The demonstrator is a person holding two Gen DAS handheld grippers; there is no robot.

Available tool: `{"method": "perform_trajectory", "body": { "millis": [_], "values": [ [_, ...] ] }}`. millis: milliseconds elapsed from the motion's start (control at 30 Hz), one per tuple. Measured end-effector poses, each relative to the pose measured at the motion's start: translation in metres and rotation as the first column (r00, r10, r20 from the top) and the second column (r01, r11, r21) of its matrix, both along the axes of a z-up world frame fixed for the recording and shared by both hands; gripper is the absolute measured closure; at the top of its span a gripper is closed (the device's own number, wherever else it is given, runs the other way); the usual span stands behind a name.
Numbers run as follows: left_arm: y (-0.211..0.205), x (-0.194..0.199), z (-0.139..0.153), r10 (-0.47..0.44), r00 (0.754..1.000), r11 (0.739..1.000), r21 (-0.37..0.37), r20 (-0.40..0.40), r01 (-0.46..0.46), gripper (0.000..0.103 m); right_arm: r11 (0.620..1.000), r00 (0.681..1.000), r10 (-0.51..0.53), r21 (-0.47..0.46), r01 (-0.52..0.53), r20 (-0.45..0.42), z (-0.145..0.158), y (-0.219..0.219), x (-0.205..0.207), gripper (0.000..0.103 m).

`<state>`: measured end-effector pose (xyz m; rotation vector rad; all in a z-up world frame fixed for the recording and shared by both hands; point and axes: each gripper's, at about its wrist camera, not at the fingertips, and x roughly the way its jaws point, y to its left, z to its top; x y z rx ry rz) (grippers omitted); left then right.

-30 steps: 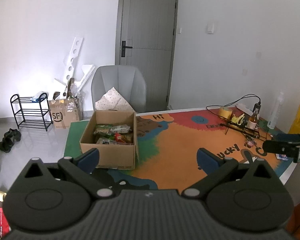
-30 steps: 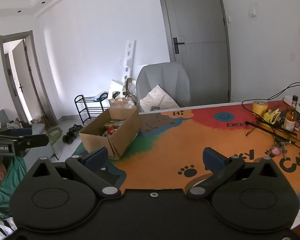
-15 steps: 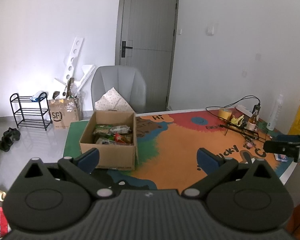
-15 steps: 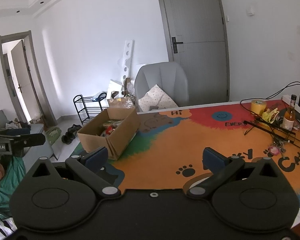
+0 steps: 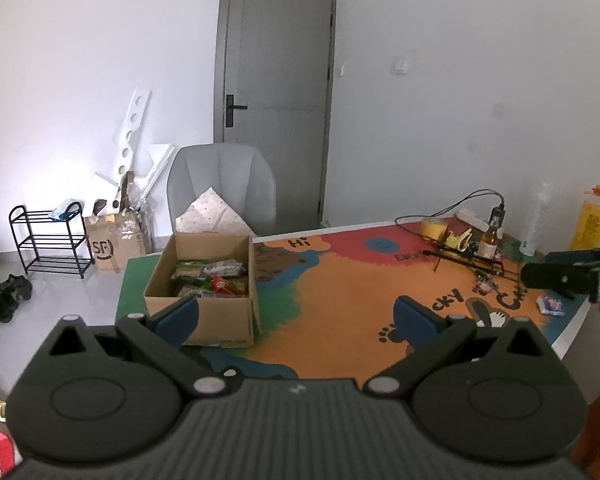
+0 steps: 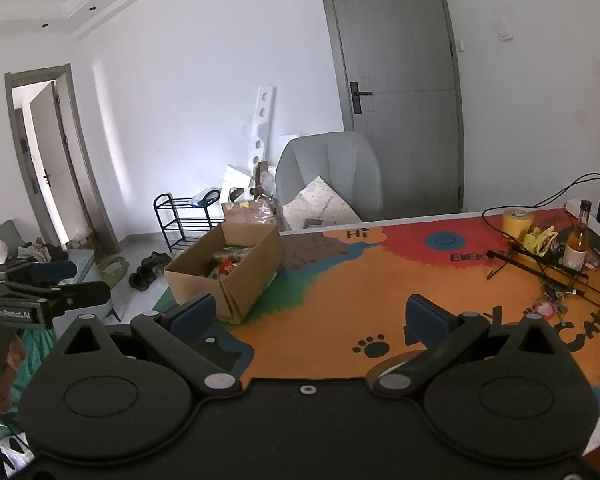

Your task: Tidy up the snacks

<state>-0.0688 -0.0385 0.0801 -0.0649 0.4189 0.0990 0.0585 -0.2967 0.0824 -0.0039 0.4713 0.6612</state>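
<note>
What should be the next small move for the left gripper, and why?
Probably move the left gripper forward and down toward the cardboard box. Both it and the right gripper are open, hold nothing, and hang above the colourful mat. The snack packets lie in that box, nearer the left side.

White walls, a grey door [image 5: 274, 108], a grey chair [image 5: 224, 184] and a black rack [image 5: 46, 240] on pale floor.
</note>
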Motion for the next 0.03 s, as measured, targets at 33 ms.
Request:
{"method": "perform_trajectory", "body": {
  "millis": [33],
  "values": [
    [0.0004,-0.0008,0.0005,-0.002,1.0,1.0,-0.004,0.005,0.002,0.0,1.0,1.0,0.0,-0.003,0.0,0.001,-0.0004,0.0002,0.0002,0.0]
  ]
}}
